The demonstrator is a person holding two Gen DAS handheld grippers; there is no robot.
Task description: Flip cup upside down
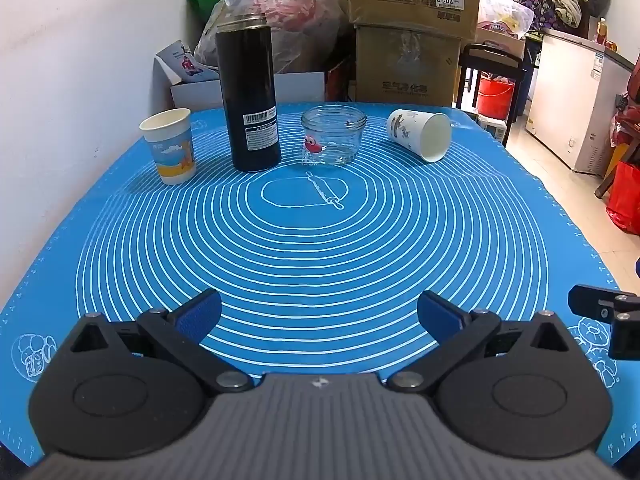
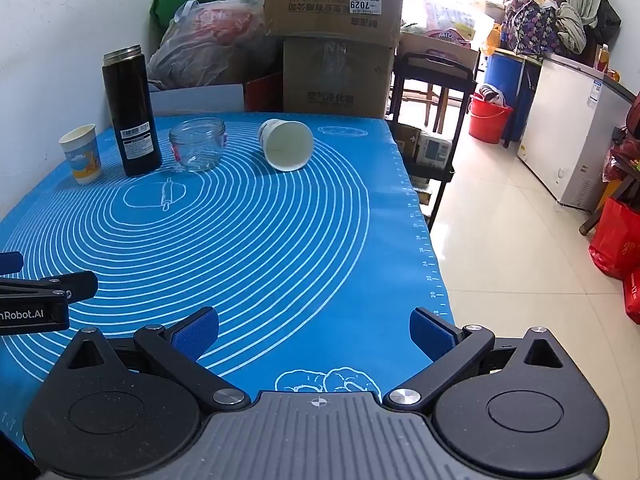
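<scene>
Two hand-held grippers hover low over the near edge of a bench covered by a blue baking mat (image 1: pixel 320 248) printed with white concentric rings. The left gripper (image 1: pixel 319 316) has its jaws spread wide and grasping nothing; the right gripper (image 2: pixel 314 332) likewise has its jaws released and empty, above the mat's near right corner.

At the far side of the mat, a white paper cup (image 1: pixel 420 133) with a cartoon print lies on its side, its open mouth turned toward the cameras, well apart from both grippers. To its left a short clear glass jar (image 1: pixel 333 135) with a red sticker stands upright, then a tall black flask (image 1: pixel 248 96) with a metal rim and a white label, and farthest left a second paper cup (image 1: pixel 170 145), upright, printed in blue and yellow.

Behind the bench, stacked cardboard boxes (image 1: pixel 412 32) and a full plastic bag (image 1: pixel 280 24) crowd the wall.
</scene>
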